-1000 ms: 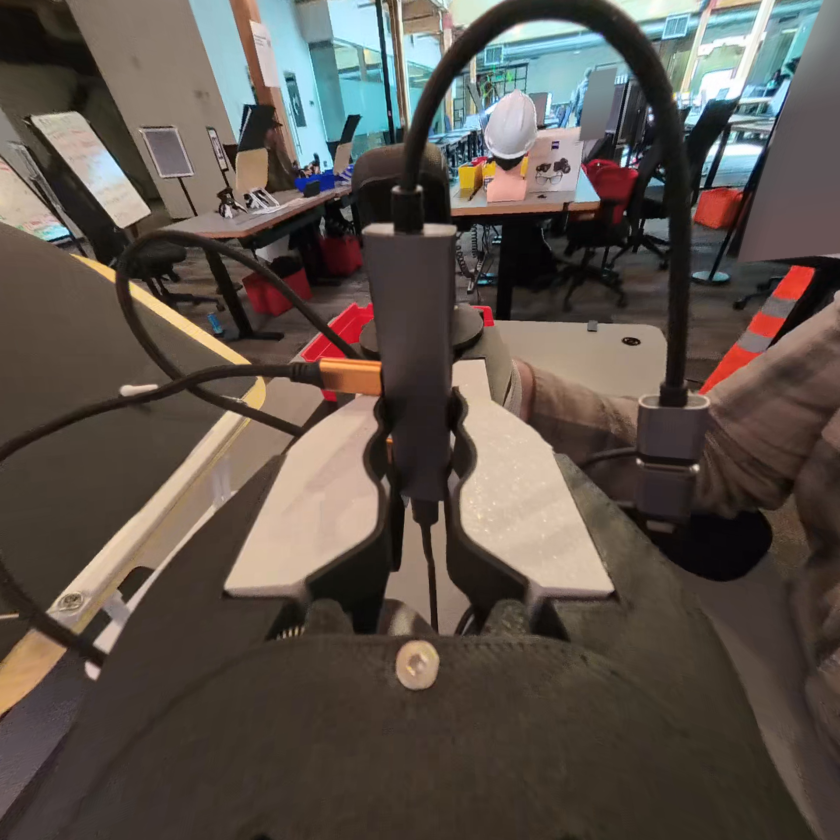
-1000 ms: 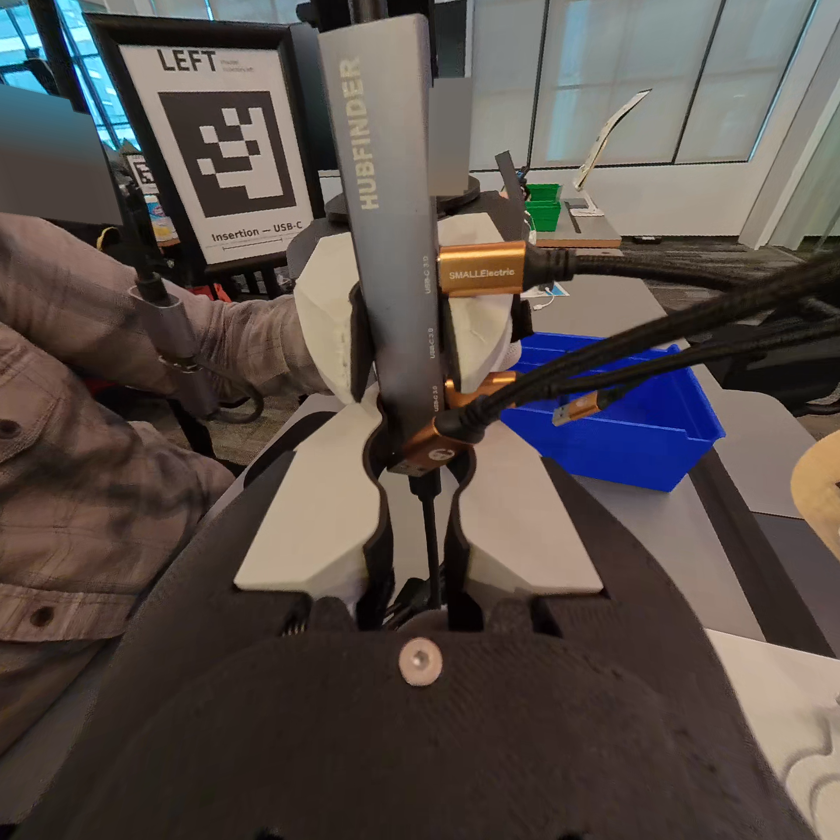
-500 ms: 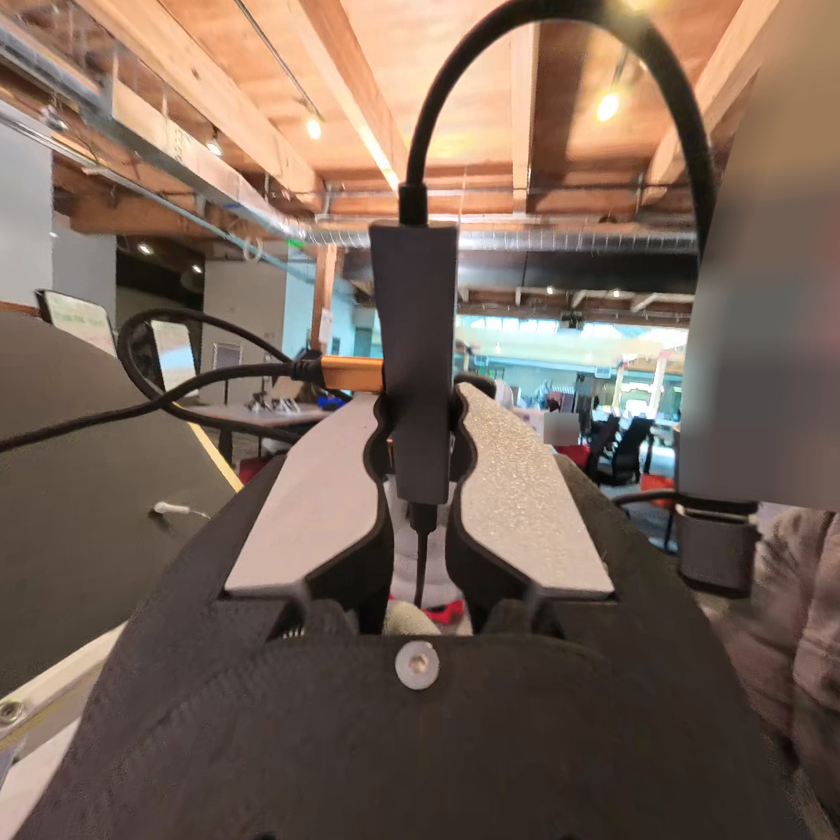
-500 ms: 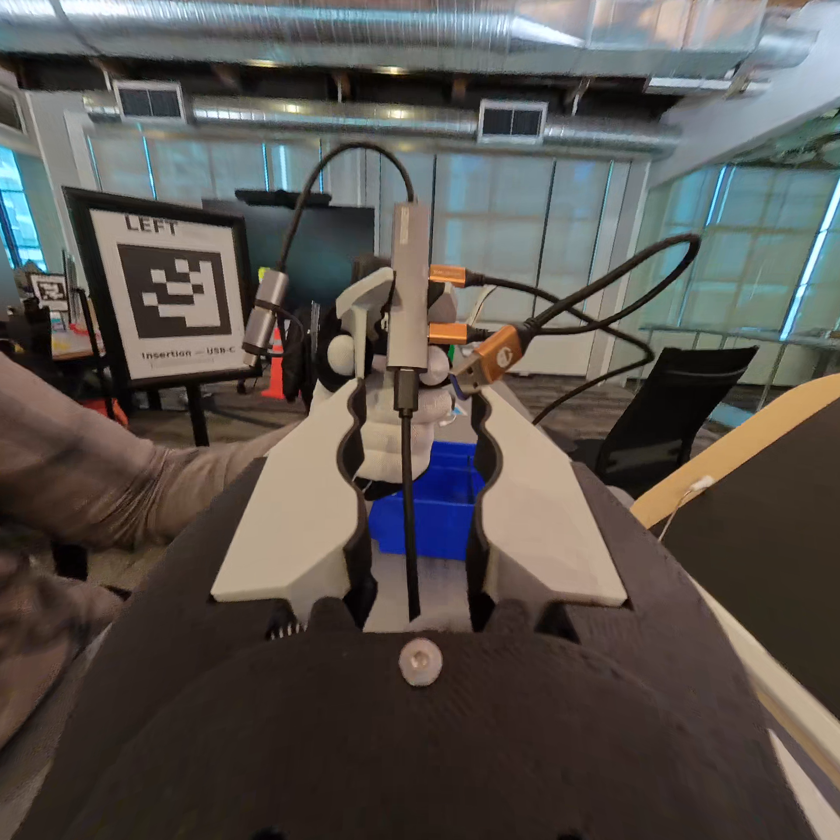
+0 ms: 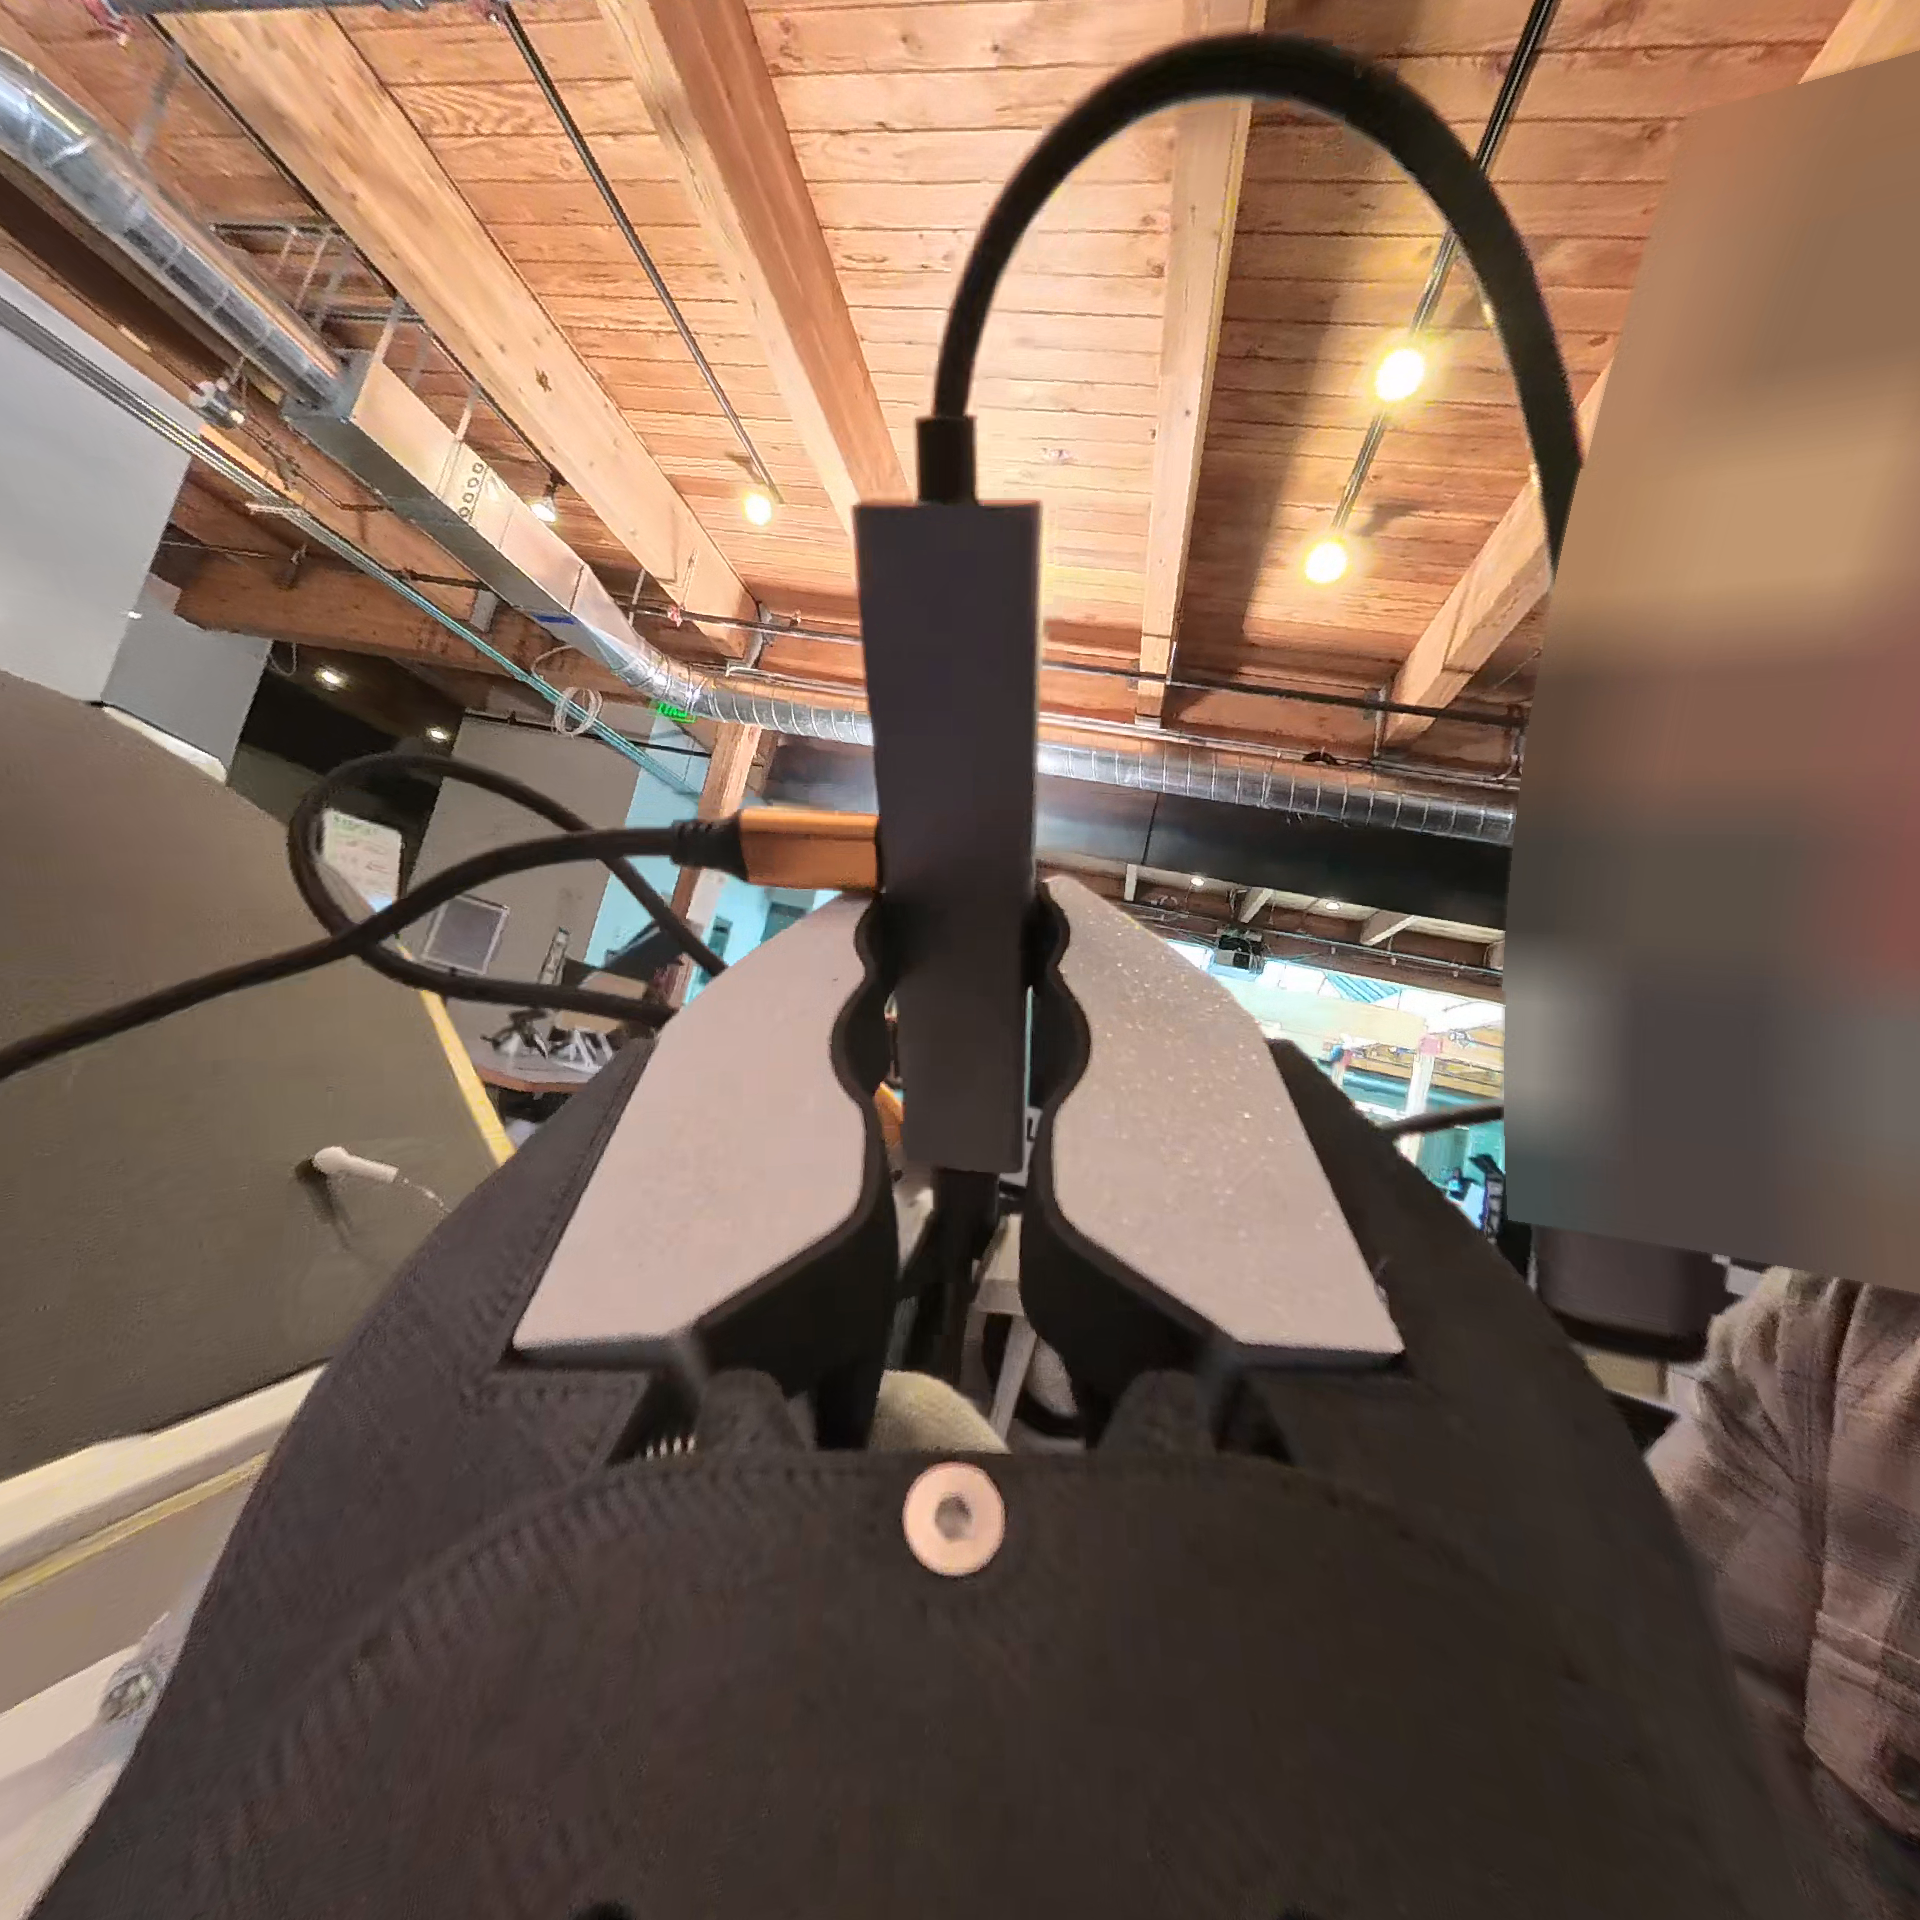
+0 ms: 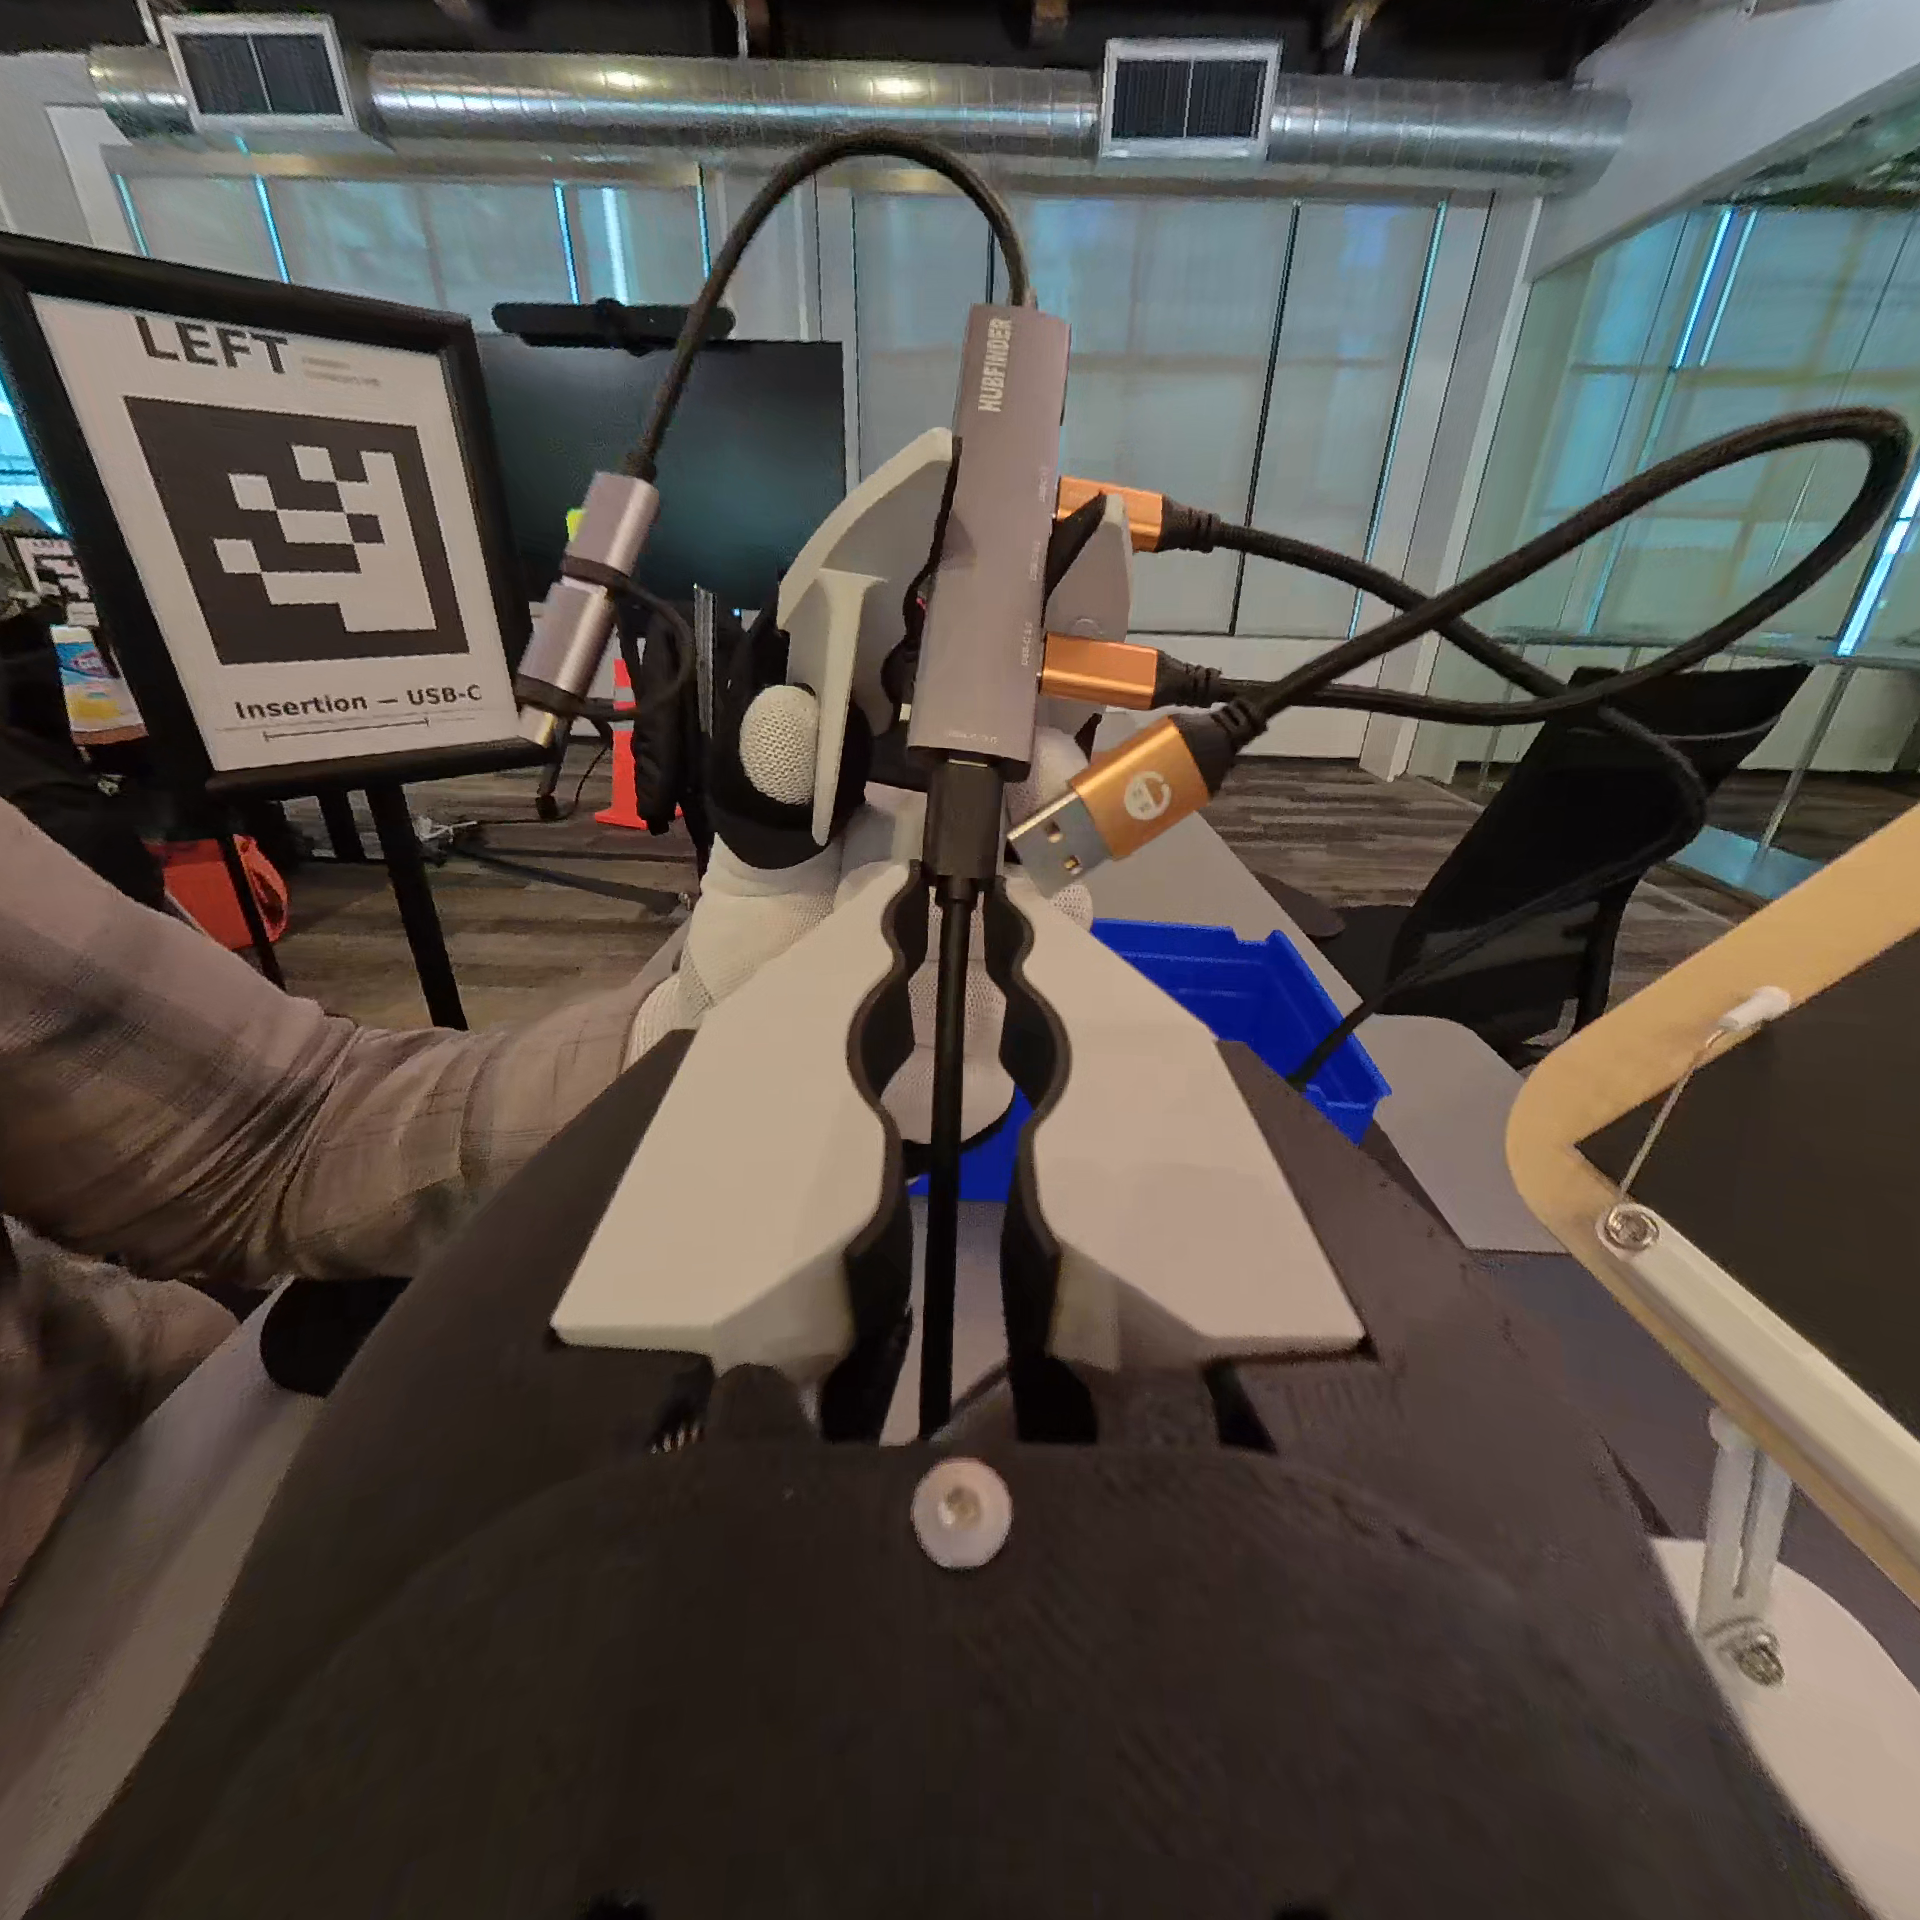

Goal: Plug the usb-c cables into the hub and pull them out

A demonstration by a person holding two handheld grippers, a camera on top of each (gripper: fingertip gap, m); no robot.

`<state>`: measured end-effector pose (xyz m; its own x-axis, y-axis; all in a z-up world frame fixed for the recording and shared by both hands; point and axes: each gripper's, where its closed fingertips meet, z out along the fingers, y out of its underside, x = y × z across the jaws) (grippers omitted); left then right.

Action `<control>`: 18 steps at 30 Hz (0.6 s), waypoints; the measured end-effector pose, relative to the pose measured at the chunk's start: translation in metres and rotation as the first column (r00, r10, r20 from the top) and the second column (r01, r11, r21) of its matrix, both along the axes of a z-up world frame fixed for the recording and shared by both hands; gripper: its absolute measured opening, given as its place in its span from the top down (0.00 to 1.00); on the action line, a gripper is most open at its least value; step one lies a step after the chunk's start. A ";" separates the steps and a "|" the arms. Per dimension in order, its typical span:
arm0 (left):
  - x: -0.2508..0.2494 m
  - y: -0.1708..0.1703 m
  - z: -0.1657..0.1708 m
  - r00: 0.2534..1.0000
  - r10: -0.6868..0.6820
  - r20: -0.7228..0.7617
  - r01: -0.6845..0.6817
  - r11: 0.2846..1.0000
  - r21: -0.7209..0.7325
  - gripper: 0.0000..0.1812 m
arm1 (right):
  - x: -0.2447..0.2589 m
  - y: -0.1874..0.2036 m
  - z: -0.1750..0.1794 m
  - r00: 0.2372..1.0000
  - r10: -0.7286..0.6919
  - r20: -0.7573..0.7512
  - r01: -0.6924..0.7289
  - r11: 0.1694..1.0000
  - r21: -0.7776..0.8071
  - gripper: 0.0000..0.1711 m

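My left gripper (image 5: 956,914) is shut on the lower part of the grey hub (image 5: 951,779) and holds it upright, pointing at the ceiling. An orange plug (image 5: 810,847) sits in the hub's left side. In the right wrist view the hub (image 6: 987,540) carries two orange plugs (image 6: 1101,670) on its right side and a black plug (image 6: 961,821) in its bottom end. A loose orange plug (image 6: 1117,805) hangs beside it. My right gripper (image 6: 961,899) is just below the hub, jaws narrowly apart, with the black cable (image 6: 948,1143) running between them untouched.
A framed marker sign (image 6: 281,520) stands at the left and a blue bin (image 6: 1236,997) lies on the table behind the hub. A wood-edged black board (image 6: 1714,1122) is close on the right. A person's sleeve (image 6: 260,1122) reaches in from the left. A black chair (image 6: 1558,831) stands beyond. Tip to tip, the grippers are about 7 centimetres apart.
The left gripper tilted the hub up toward the ceiling. The right gripper let go at the hub's bottom end, drew back along the black cable, opened wide, then narrowed.
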<state>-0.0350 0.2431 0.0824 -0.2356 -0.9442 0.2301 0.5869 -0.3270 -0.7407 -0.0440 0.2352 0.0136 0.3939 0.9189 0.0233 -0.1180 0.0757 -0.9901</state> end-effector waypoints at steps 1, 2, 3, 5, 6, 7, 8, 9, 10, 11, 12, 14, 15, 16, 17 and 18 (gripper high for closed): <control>0.000 0.001 -0.003 1.000 -0.013 -0.012 0.013 1.000 0.000 0.87 | 0.002 0.001 -0.002 1.000 -0.004 0.014 0.004 1.000 -0.006 0.95; 0.002 0.002 -0.007 0.999 -0.016 -0.034 0.016 1.000 0.011 0.87 | 0.006 0.002 -0.005 0.999 -0.006 0.032 0.006 1.000 -0.014 0.96; 0.005 0.001 -0.012 0.998 -0.015 -0.067 0.017 0.999 0.031 0.87 | 0.009 0.001 -0.007 0.998 -0.002 0.057 0.003 1.000 -0.023 0.96; 0.012 -0.004 -0.025 0.988 -0.023 -0.154 0.039 0.995 0.097 0.83 | 0.018 -0.005 -0.013 0.992 0.015 0.127 -0.010 0.999 -0.037 0.96; 0.018 -0.005 -0.034 0.976 -0.004 -0.216 0.033 0.991 0.128 0.79 | 0.023 -0.008 -0.016 0.987 0.024 0.160 -0.017 0.999 -0.046 0.96; 0.024 -0.006 -0.042 0.964 0.002 -0.266 0.039 0.988 0.150 0.75 | 0.027 -0.013 -0.018 0.980 0.031 0.196 -0.022 0.999 -0.045 0.96; 0.028 -0.011 -0.049 0.954 -0.021 -0.299 0.072 0.985 0.159 0.73 | 0.032 -0.016 -0.023 0.970 0.037 0.239 -0.024 0.998 -0.060 0.96; 0.033 -0.015 -0.054 0.944 -0.048 -0.326 0.102 0.983 0.153 0.72 | 0.036 -0.019 -0.028 0.959 0.044 0.280 -0.022 0.997 -0.080 0.96; 0.038 -0.016 -0.059 0.936 -0.045 -0.348 0.104 0.982 0.154 0.71 | 0.040 -0.021 -0.032 0.947 0.037 0.319 -0.010 0.996 -0.087 0.96; 0.043 -0.017 -0.065 0.926 -0.032 -0.377 0.101 0.981 0.167 0.70 | 0.045 -0.022 -0.035 0.935 0.023 0.355 0.007 0.997 -0.083 0.96; 0.048 -0.020 -0.072 0.912 -0.027 -0.410 0.111 0.977 0.182 0.70 | 0.048 -0.026 -0.039 0.921 0.028 0.388 0.006 0.996 -0.087 0.96; 0.052 -0.023 -0.078 0.905 -0.017 -0.426 0.113 0.973 0.201 0.72 | 0.054 -0.030 -0.045 0.895 0.020 0.446 0.022 0.996 -0.088 0.96; 0.053 -0.025 -0.079 0.907 -0.015 -0.421 0.115 0.971 0.212 0.72 | 0.055 -0.032 -0.047 0.884 0.019 0.467 0.027 0.995 -0.092 0.96; 0.054 -0.027 -0.080 0.905 -0.021 -0.424 0.122 0.970 0.212 0.72 | 0.056 -0.034 -0.049 0.872 0.017 0.489 0.032 0.995 -0.093 0.96; 0.055 -0.027 -0.081 0.906 -0.013 -0.423 0.116 0.969 0.218 0.72 | 0.058 -0.034 -0.049 0.866 0.008 0.499 0.043 0.995 -0.091 0.96; 0.056 -0.028 -0.081 0.911 -0.008 -0.413 0.110 0.968 0.224 0.72 | 0.060 -0.035 -0.049 0.867 0.011 0.498 0.041 0.995 -0.093 0.96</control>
